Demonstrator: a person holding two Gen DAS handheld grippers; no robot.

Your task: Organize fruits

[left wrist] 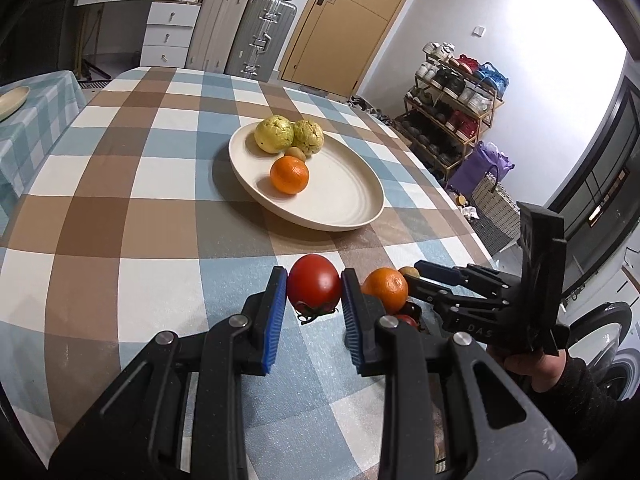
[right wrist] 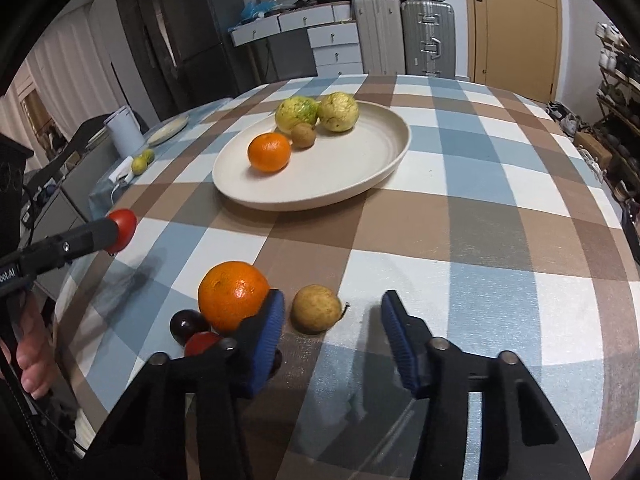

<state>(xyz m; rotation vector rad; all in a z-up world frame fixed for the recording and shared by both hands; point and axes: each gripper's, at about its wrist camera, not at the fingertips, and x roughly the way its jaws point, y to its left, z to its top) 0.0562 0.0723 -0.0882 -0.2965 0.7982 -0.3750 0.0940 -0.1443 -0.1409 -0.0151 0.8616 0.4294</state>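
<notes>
My left gripper (left wrist: 313,286) is shut on a red tomato (left wrist: 313,282), held above the checked tablecloth; it also shows at the left of the right wrist view (right wrist: 123,230). A cream plate (left wrist: 340,196) (right wrist: 360,160) holds two yellow-green guavas (left wrist: 274,134), an orange (left wrist: 289,174) and a small kiwi (right wrist: 303,135). My right gripper (right wrist: 332,306) is open, its jaws either side of a small brown kiwi (right wrist: 316,308) on the table. A loose orange (right wrist: 233,295) (left wrist: 385,289) touches its left finger, with a dark plum (right wrist: 187,324) and a small red tomato (right wrist: 202,343) beside it.
The table's right edge drops to the floor near a shoe rack (left wrist: 452,112) and a woven basket (left wrist: 496,204). A side table at the left holds a white canister (right wrist: 124,130), a small plate (right wrist: 168,130) and green fruit (right wrist: 141,163).
</notes>
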